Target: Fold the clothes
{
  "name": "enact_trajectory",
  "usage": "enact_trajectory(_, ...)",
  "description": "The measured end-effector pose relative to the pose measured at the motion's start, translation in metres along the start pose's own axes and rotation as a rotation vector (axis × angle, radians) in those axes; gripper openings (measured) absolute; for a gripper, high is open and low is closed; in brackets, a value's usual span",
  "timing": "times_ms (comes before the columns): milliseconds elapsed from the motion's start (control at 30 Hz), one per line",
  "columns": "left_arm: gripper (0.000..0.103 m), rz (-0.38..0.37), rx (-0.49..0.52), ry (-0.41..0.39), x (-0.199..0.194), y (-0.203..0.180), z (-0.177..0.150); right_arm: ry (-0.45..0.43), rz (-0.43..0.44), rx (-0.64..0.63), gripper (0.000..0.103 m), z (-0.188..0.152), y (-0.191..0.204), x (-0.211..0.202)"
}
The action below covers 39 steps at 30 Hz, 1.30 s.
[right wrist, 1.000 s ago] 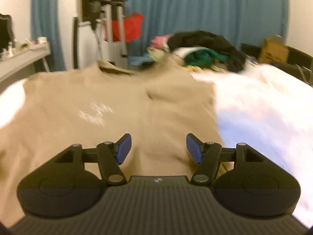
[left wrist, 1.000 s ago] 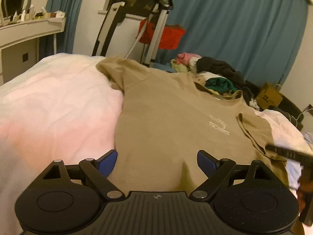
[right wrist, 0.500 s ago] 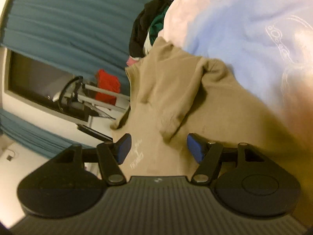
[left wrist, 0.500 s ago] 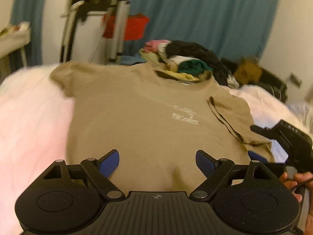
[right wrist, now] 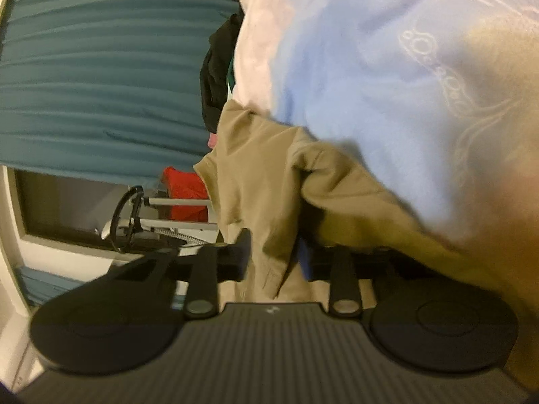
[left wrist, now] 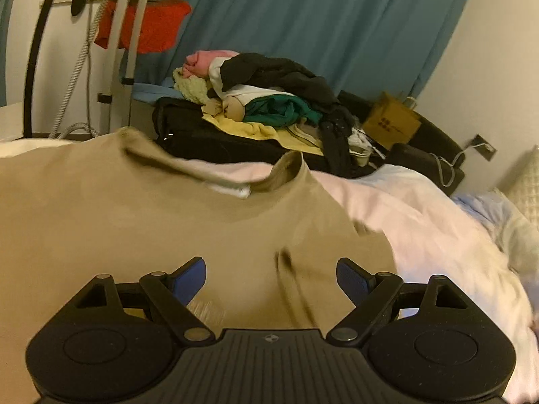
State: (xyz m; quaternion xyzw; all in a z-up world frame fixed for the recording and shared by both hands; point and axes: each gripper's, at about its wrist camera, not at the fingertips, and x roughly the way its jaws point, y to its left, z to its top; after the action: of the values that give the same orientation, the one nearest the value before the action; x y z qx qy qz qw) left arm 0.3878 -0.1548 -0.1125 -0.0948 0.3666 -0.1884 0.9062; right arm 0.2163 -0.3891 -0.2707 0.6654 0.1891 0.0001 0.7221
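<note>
A tan T-shirt [left wrist: 134,222] lies spread on the bed, collar toward the far edge, its right sleeve folded inward. My left gripper [left wrist: 271,276] is open and empty, low over the shirt's chest near the folded sleeve. In the right wrist view, rolled on its side, my right gripper [right wrist: 274,256] is shut on a fold of the tan shirt [right wrist: 269,181] at its right edge, and the cloth bunches between the fingers [right wrist: 241,252].
The white and pale blue bedding [left wrist: 421,222] lies to the right. A pile of clothes [left wrist: 266,101] sits on a black bag beyond the bed. A metal stand with a red cloth [left wrist: 141,27] and a teal curtain [left wrist: 337,17] stand behind.
My left gripper has moved forward and right toward the collar and the folded sleeve. My right gripper has closed on the shirt's right edge; the cloth there has bunched.
</note>
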Motion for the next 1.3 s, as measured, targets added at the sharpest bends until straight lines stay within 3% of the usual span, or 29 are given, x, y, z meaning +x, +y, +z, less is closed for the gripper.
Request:
enact_trajectory(67, 0.078, -0.019, 0.034, 0.024, 0.030, -0.006, 0.007, -0.008, 0.005, 0.016, 0.019, 0.001, -0.003, 0.003)
enact_trajectory(200, 0.071, -0.057, 0.087, 0.048, 0.065, -0.019, 0.008, -0.008, 0.014, 0.013, 0.017, 0.003, -0.001, 0.008)
enact_trajectory(300, 0.046, -0.064, 0.160, 0.076, 0.081, -0.028, 0.002, -0.008, 0.017, 0.020, 0.010, 0.005, -0.001, 0.010)
enact_trajectory(333, 0.043, -0.073, 0.176, 0.082, 0.083, -0.029, 0.000, -0.006, 0.019, 0.016, 0.008, 0.005, -0.001, 0.011)
enact_trajectory(400, 0.015, -0.089, 0.208, 0.090, 0.085, -0.031, -0.003, 0.007, 0.034, 0.000, 0.006, 0.004, 0.002, 0.015)
enact_trajectory(500, 0.009, -0.084, 0.231, 0.083, 0.078, -0.030, 0.004, 0.026, 0.046, -0.025, 0.005, 0.003, 0.009, 0.018)
enact_trajectory(667, 0.008, -0.094, 0.226, 0.023, 0.041, -0.023, 0.047, 0.050, 0.085, -0.084, 0.005, -0.016, 0.044, 0.020)
enact_trajectory(767, 0.008, -0.058, 0.245, 0.002, 0.021, -0.014, 0.074, 0.068, 0.109, -0.113, 0.005, -0.040, 0.074, 0.035)
enact_trajectory(900, 0.008, 0.084, 0.251, -0.006, 0.019, 0.017, 0.094, 0.075, 0.083, -0.155, 0.005, -0.071, 0.108, 0.069)
enact_trajectory(1033, 0.009, 0.209, 0.198, 0.034, 0.045, 0.068, 0.087, 0.096, -0.019, -0.239, 0.005, -0.092, 0.113, 0.105)
enact_trajectory(1167, 0.021, 0.223, 0.148, 0.079, 0.058, 0.101, 0.069, 0.135, -0.190, -0.325, 0.008, -0.098, 0.098, 0.132)
enact_trajectory(1233, 0.026, 0.221, 0.151, 0.077, 0.050, 0.107, 0.063, 0.154, -0.207, -0.345, 0.008, -0.097, 0.104, 0.132)
enact_trajectory(1300, 0.045, 0.195, 0.131, 0.062, 0.032, 0.110, 0.061, 0.174, -0.216, -0.376, 0.010, -0.097, 0.112, 0.128)
